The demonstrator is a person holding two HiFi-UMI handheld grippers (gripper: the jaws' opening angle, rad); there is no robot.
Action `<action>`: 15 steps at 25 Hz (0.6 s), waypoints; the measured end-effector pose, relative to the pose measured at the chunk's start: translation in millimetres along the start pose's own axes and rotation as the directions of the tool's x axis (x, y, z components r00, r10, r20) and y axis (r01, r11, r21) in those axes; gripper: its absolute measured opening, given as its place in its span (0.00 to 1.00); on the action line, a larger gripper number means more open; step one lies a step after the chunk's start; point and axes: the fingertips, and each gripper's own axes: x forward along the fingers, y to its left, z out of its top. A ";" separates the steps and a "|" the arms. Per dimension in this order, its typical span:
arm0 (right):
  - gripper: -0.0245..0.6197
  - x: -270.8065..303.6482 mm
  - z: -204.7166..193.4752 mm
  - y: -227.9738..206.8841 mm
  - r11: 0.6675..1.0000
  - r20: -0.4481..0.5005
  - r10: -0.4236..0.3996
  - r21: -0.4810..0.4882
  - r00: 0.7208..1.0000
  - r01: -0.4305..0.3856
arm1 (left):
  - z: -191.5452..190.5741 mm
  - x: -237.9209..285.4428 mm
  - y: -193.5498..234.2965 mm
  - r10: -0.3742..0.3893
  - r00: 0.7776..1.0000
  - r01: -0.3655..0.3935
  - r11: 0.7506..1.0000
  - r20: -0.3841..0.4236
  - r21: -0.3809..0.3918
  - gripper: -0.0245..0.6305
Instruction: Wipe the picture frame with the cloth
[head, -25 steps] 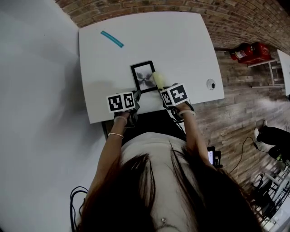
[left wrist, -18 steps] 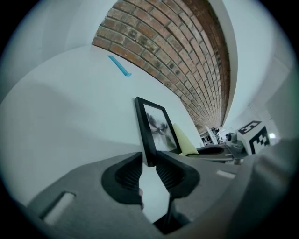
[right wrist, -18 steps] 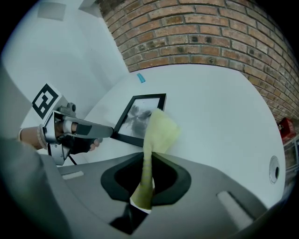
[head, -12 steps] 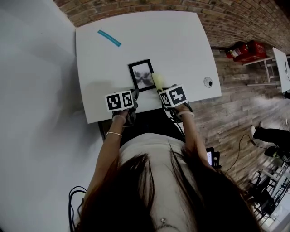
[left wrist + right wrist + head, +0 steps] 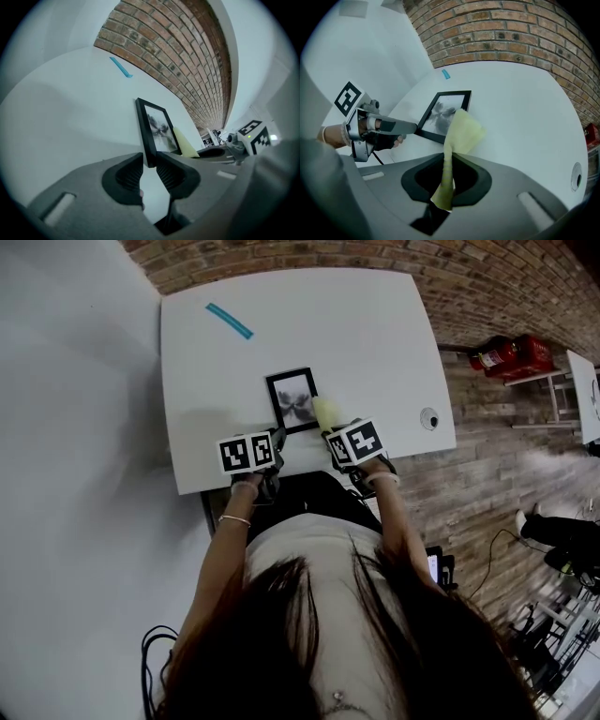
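Head view, person standing at the 6 o'clock edge of a white bench.

- Picture frame: black, with a grey print inside. It sits mid-bench toward the near edge, long side running roughly 12 to 6.
- Left tongs: clenched on the frame's near corner at about 7 o'clock. The black edge sits between the two ribbed pads at their tips.
- Right tongs: clamped on a pale yellow cloth. The cloth stands up out of the pads in a fold, and its free end drapes against the frame's edge at about 4 o'clock.
- Teal strip: lies at 11 o'clock from the frame, well apart, near the far left corner.
- Small round fitting: at 3 o'clock, near the bench's right edge.
- Red extinguisher: on the floor past that edge.
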 end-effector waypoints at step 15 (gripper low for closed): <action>0.10 5.1 5.6 15.4 0.992 -0.031 0.051 -0.110 0.998 -0.054 | -1.4 -1.1 2.8 0.028 0.999 -0.027 0.999 0.038 -0.043 0.18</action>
